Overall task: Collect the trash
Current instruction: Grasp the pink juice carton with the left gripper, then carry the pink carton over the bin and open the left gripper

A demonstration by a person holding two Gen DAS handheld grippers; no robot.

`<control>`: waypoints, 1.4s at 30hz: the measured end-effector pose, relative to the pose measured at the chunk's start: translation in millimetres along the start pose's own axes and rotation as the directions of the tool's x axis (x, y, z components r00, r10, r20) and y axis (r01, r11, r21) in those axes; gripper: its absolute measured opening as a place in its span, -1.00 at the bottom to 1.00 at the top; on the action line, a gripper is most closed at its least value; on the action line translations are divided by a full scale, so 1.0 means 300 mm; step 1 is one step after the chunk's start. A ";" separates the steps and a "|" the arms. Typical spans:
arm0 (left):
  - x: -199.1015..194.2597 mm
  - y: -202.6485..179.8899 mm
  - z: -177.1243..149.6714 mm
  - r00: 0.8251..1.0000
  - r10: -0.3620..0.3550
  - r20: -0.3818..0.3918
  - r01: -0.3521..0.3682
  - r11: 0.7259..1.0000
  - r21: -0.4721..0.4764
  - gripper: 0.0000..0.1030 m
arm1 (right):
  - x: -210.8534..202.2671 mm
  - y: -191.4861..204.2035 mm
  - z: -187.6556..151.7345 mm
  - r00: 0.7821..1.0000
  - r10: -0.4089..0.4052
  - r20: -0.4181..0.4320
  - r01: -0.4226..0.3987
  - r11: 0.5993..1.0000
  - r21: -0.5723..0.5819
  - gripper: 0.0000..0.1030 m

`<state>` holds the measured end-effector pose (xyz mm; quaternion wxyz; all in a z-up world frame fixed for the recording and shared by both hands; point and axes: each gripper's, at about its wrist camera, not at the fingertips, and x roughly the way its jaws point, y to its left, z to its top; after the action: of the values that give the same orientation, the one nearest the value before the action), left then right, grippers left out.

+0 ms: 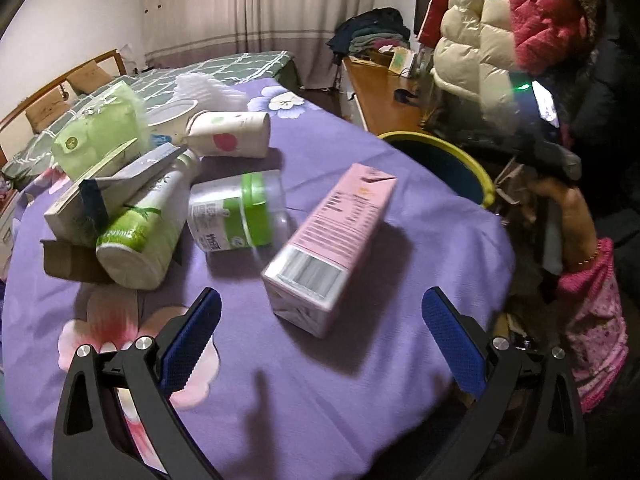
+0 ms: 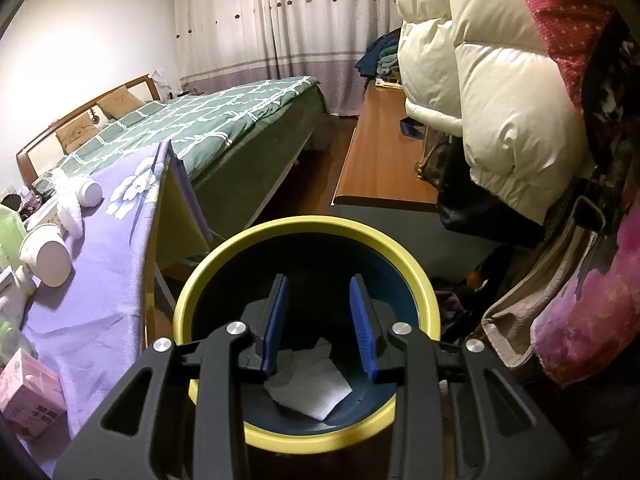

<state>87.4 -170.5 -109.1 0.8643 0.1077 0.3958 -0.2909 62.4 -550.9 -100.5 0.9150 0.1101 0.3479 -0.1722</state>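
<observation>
Right gripper, jaws apart and empty, hangs over yellow-rimmed dark bin; drop looks done. Left gripper, wide open, likely grabs pink rectangular carton next.

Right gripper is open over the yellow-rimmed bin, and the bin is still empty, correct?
Not empty. The right wrist view shows the right gripper open over the yellow-rimmed bin, holding nothing, but a crumpled white paper already lies at the bin's bottom.
</observation>
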 end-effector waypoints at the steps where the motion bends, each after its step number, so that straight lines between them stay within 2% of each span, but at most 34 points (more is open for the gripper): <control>1: 0.011 0.005 0.002 1.000 0.000 -0.005 0.000 1.000 0.006 0.93 | -0.002 0.002 -0.001 1.000 0.002 0.000 -0.002 1.000 -0.002 -0.40; 4: 0.062 0.010 0.014 1.000 -0.010 -0.024 0.011 1.000 0.018 0.80 | -0.008 0.001 -0.003 1.000 0.007 -0.001 -0.007 1.000 -0.004 -0.40; 6: 0.098 0.021 0.022 0.999 -0.025 -0.045 0.026 1.000 0.007 0.61 | -0.013 -0.003 -0.005 1.000 0.010 -0.001 -0.010 1.000 -0.001 -0.39; 7: 0.108 0.026 0.024 0.998 -0.034 -0.051 0.034 0.999 -0.002 0.58 | -0.016 -0.007 -0.006 1.000 0.011 0.000 -0.011 1.000 0.001 -0.39; 10: 0.131 0.042 0.028 0.995 -0.077 -0.066 0.075 0.997 -0.029 0.31 | -0.021 -0.017 -0.006 1.000 0.016 -0.001 -0.016 1.000 0.009 -0.39; 12: 0.136 0.041 0.028 0.993 -0.095 -0.072 0.093 0.995 -0.036 0.06 | -0.020 -0.024 -0.002 1.000 0.026 -0.001 -0.026 0.999 0.019 -0.38; 15: 0.128 0.020 0.030 0.993 -0.100 -0.056 0.099 0.995 -0.022 -0.04 | -0.024 -0.027 -0.010 0.999 0.039 0.003 -0.039 0.999 0.031 -0.29; 20: 0.107 -0.034 0.048 0.995 -0.099 -0.013 0.100 0.995 0.021 -0.13 | -0.031 -0.031 -0.024 0.998 0.062 0.001 -0.062 0.997 0.039 -0.29; 27: 0.117 -0.095 0.121 0.995 -0.094 -0.007 0.095 0.994 0.051 -0.21 | -0.074 -0.086 -0.056 0.998 0.069 0.015 -0.070 0.995 0.069 -0.29; 37: 0.193 -0.238 0.325 0.993 -0.113 0.030 0.109 0.987 0.114 -0.21 | -0.125 -0.190 -0.094 0.999 0.029 0.040 -0.033 0.993 0.112 -0.29; 42: 0.267 -0.322 0.440 0.990 -0.136 0.023 0.132 0.982 0.137 -0.21 | -0.123 -0.240 -0.112 0.999 0.013 0.033 -0.017 0.992 0.128 -0.29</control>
<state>153.9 -336.8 -77.1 0.8399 0.1343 0.3674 -0.3762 -11.8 -597.2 -106.1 0.9128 0.1685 0.3203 -0.1893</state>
